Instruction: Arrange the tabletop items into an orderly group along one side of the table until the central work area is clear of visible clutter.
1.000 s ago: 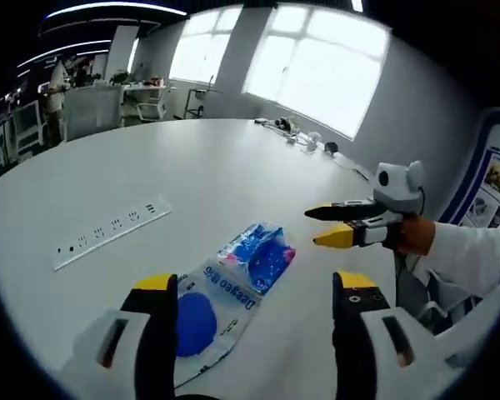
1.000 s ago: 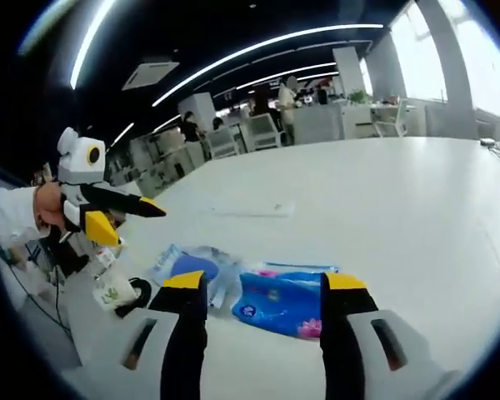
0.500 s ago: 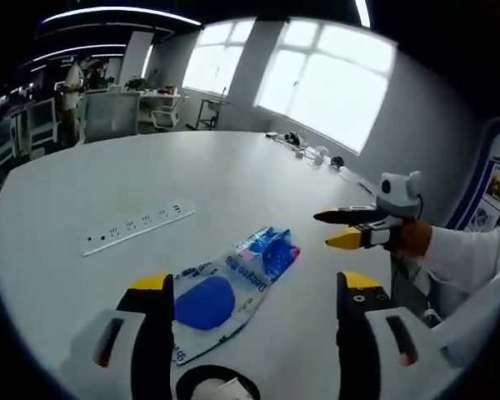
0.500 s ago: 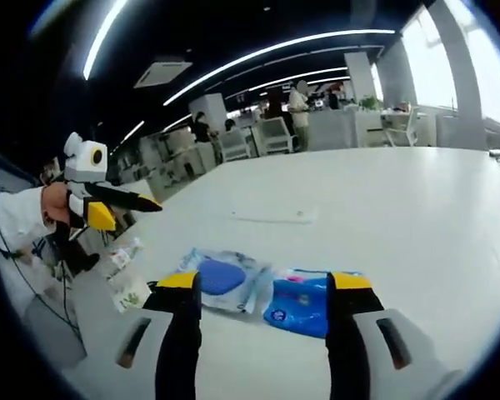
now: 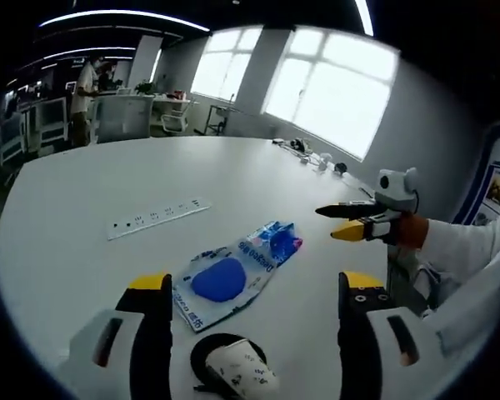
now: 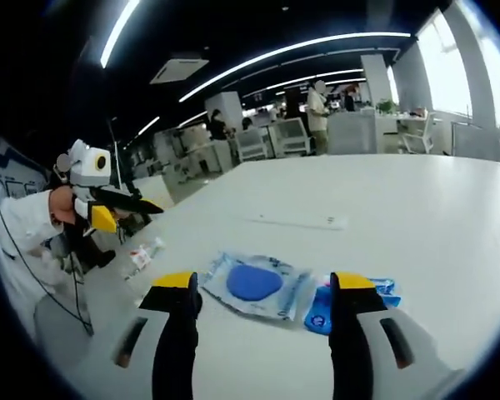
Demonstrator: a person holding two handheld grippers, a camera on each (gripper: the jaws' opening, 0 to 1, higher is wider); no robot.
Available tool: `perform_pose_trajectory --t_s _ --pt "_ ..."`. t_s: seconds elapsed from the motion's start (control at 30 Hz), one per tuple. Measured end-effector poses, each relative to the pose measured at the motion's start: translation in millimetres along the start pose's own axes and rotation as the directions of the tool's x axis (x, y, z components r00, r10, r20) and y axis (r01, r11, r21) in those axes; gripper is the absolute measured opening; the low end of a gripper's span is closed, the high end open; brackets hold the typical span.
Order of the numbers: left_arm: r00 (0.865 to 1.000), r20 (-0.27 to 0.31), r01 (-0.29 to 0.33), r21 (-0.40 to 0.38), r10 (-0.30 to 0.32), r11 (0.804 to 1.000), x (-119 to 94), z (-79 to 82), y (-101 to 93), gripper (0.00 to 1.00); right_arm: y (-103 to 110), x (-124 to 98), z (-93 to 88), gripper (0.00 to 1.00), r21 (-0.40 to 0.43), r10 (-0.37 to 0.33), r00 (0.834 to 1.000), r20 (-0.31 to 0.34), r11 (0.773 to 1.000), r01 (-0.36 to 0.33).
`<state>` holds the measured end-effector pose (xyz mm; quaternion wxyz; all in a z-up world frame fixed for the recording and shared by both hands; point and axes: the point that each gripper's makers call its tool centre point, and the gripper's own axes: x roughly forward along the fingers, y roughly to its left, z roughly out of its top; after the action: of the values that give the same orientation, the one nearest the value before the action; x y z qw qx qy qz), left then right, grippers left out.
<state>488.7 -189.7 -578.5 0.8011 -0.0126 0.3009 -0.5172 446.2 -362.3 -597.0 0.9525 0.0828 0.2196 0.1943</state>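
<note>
Packet: clear blue-printed packet (image 5: 233, 276) flat on white table (image 5: 108, 183), mid-table, ahead of both tools.
Long axis: lies diagonal between left gripper (image 5: 248, 287) jaws; crosswise before right gripper (image 6: 261, 285).
Nearer: left, judged.
Tongs: both released, empty.
Nearby: paper cup (image 5: 240, 369) on dark lid; power strip (image 5: 158, 217) beyond.

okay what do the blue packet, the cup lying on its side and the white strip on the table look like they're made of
Packet: probably thin plastic film, glossy; it crinkles, catches glare, and its clear end shows a blue round item inside. Cup: looks like matte printed paper, white with small marks, beside a dark lid-like ring. Strip: seems hard white plastic, smooth and straight-edged with rows of socket holes, likely a power strip.
</note>
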Motion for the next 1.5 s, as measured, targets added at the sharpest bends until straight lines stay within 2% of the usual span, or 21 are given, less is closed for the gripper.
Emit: perform_pose_trajectory --t_s 0.47,0.9,1.13,1.33,1.5 --pt "1.0 0.022 -0.005 -0.031 0.005 1.0 -55 -25.4 1.4 0.86 63 23 -7.9 0.63 -0.025 0.131 0.991 -0.037 0.991 -0.132" --pt "0.997 0.052 -0.053 -0.091 0.058 0.994 -100 -53.5 13.6 0.86 95 48 -19.9 0.62 -0.041 0.224 0.969 -0.101 0.973 -0.229" --pt "0.995 0.059 -0.072 -0.129 0.08 0.989 -115 -69.9 17.4 0.87 115 64 -29.7 0.62 -0.068 0.295 0.94 -0.168 0.948 -0.31" --pt "0.993 0.064 -0.087 -0.163 0.098 0.983 -126 -83.4 22.1 0.87 123 80 -40.2 0.62 -0.067 0.328 0.919 -0.218 0.934 -0.35" --pt "0.989 0.079 -0.106 -0.202 0.124 0.974 -135 -90.7 29.4 0.86 133 92 -53.5 0.61 -0.07 0.378 0.883 -0.278 0.909 -0.411"
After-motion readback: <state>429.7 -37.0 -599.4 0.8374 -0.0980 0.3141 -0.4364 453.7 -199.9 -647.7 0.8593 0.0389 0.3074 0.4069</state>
